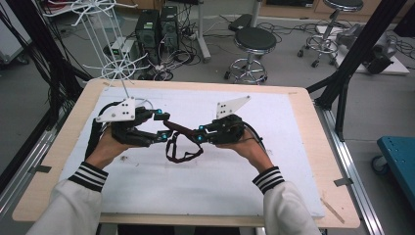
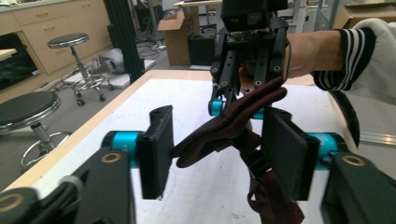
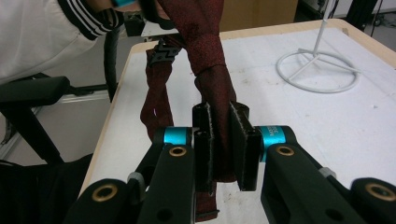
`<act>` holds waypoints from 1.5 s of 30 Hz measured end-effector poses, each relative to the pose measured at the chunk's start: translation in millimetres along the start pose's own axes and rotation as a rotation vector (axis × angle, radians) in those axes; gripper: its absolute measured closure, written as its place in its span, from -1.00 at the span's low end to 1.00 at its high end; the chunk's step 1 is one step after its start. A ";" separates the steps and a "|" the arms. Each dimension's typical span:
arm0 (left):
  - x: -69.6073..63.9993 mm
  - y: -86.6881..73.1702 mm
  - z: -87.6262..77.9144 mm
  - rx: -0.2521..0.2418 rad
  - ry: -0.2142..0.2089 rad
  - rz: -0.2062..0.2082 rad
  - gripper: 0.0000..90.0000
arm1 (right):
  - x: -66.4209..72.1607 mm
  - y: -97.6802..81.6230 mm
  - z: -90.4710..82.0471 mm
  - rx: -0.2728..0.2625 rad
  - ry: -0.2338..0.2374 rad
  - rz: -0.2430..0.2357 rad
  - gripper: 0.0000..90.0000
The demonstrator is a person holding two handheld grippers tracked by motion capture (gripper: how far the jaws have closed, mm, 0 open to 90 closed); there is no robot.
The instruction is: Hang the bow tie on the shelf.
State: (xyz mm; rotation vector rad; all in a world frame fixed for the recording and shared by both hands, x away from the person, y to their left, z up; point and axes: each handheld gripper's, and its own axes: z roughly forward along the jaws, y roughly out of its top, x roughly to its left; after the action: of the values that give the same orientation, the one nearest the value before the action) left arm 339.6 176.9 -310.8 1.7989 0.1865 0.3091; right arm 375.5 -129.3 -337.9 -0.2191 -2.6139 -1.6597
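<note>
Maroon necktie hangs above the bench between both hand-held grippers. Left gripper view: left hand-held gripper is spread around the fabric, pads apart from it; closing crookedly could miss. Right gripper view: right hand-held gripper pinches the tie; tugging could slip it. No containers.

Count: 1 dark red strap, 2 claws – left claw, right claw. 1 bench, 1 white wire stand far left, 2 stools far right –.
</note>
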 end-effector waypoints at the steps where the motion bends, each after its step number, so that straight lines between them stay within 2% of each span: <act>1: 0.0 -0.1 0.3 0.000 0.002 0.001 0.06 | -0.1 0.0 0.1 0.001 0.000 -0.002 0.80; 11: -1.1 -1.2 4.2 0.028 -0.020 0.000 0.36 | -0.2 -0.2 3.0 0.006 0.008 -0.012 0.80; 18: -2.5 -0.6 4.8 0.057 -0.043 -0.027 0.79 | -1.1 -0.7 3.2 0.014 0.000 -0.002 0.79; 25: -4.2 1.1 2.5 0.060 -0.024 -0.031 0.85 | -1.0 0.0 4.8 -0.003 -0.003 -0.009 0.75; 27: -4.9 1.5 2.1 0.059 -0.019 -0.026 0.85 | -0.2 0.3 4.2 -0.004 -0.012 -0.005 0.60; 28: -5.0 1.6 1.9 0.060 -0.021 -0.026 0.85 | -0.2 0.3 4.2 -0.004 -0.012 -0.005 0.60; 29: -5.4 1.6 2.0 0.059 -0.016 -0.026 0.85 | 0.7 0.1 4.6 -0.018 -0.049 -0.004 0.28; 31: -5.6 1.8 1.5 0.058 -0.016 -0.023 0.85 | 0.6 -0.1 4.4 -0.019 -0.087 0.011 -0.27; 32: -5.6 2.0 1.2 0.056 -0.007 -0.023 0.85 | 0.6 -0.1 4.4 -0.019 -0.087 0.011 -0.27; 33: -5.4 2.1 0.8 0.053 -0.003 -0.026 0.85 | 0.1 -0.4 4.6 -0.015 -0.118 0.030 -0.63; 35: -4.7 2.6 -0.9 0.052 0.006 -0.030 0.85 | -2.0 -2.7 4.2 0.003 -0.152 0.034 -0.99; 36: -4.3 2.5 -1.6 0.049 0.002 -0.031 0.85 | -2.2 -3.5 3.4 0.003 -0.182 0.031 -0.99; 37: -4.2 2.5 -2.5 0.053 0.003 -0.032 0.85 | -2.6 -4.0 2.4 -0.006 -0.191 0.044 -0.99; 38: -4.0 2.6 -3.9 0.055 0.008 -0.033 0.85 | -3.3 -4.8 0.0 -0.032 -0.209 0.038 -0.99; 45: -2.7 4.3 -12.4 0.038 0.034 -0.032 0.85 | -1.5 -7.6 -9.1 -0.062 -0.253 0.047 -0.99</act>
State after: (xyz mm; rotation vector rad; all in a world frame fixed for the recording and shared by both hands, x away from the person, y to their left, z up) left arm 333.1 186.5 -304.1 1.8276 0.2466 0.3148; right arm 375.5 -140.8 -341.0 -0.5210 -2.7077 -1.8067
